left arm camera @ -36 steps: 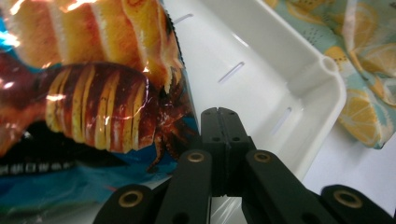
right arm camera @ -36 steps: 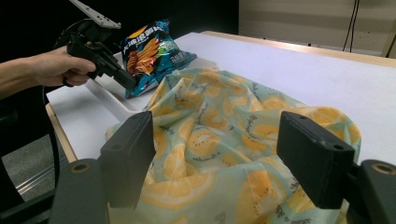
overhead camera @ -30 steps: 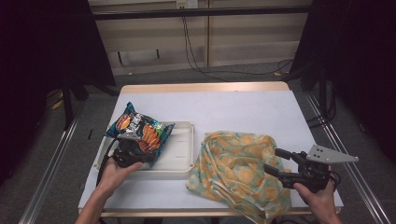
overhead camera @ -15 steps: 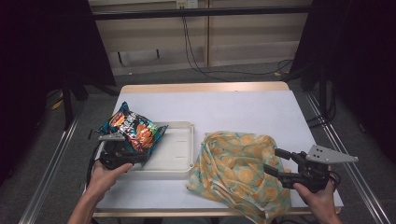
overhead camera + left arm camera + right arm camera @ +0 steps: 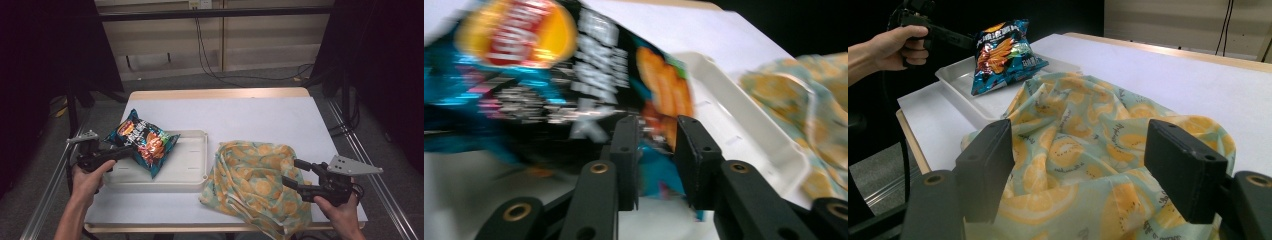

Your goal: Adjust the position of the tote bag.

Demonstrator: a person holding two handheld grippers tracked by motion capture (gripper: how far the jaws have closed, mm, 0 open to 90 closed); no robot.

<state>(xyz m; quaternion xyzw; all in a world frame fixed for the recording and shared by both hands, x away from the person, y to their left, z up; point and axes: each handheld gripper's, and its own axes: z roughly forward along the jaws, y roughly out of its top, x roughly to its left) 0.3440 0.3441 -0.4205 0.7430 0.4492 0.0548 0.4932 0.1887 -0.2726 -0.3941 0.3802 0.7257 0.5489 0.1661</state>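
Right gripper [image 5: 295,176] at the surface's near right corner, fingers spread wide, over the lemon-print cloth [image 5: 255,187] bunched on the near edge. Left gripper [image 5: 131,150] at the near left edge, fingers just opened slightly, apart at the chip bag [image 5: 145,140], not pinching. Bag lies in the white tray [image 5: 192,165], overhanging its far left rim.

Two hands, two grippers — both low and level.
The left gripper [image 5: 131,150] had just been opening its jaws; the right gripper [image 5: 295,173] stood agape.
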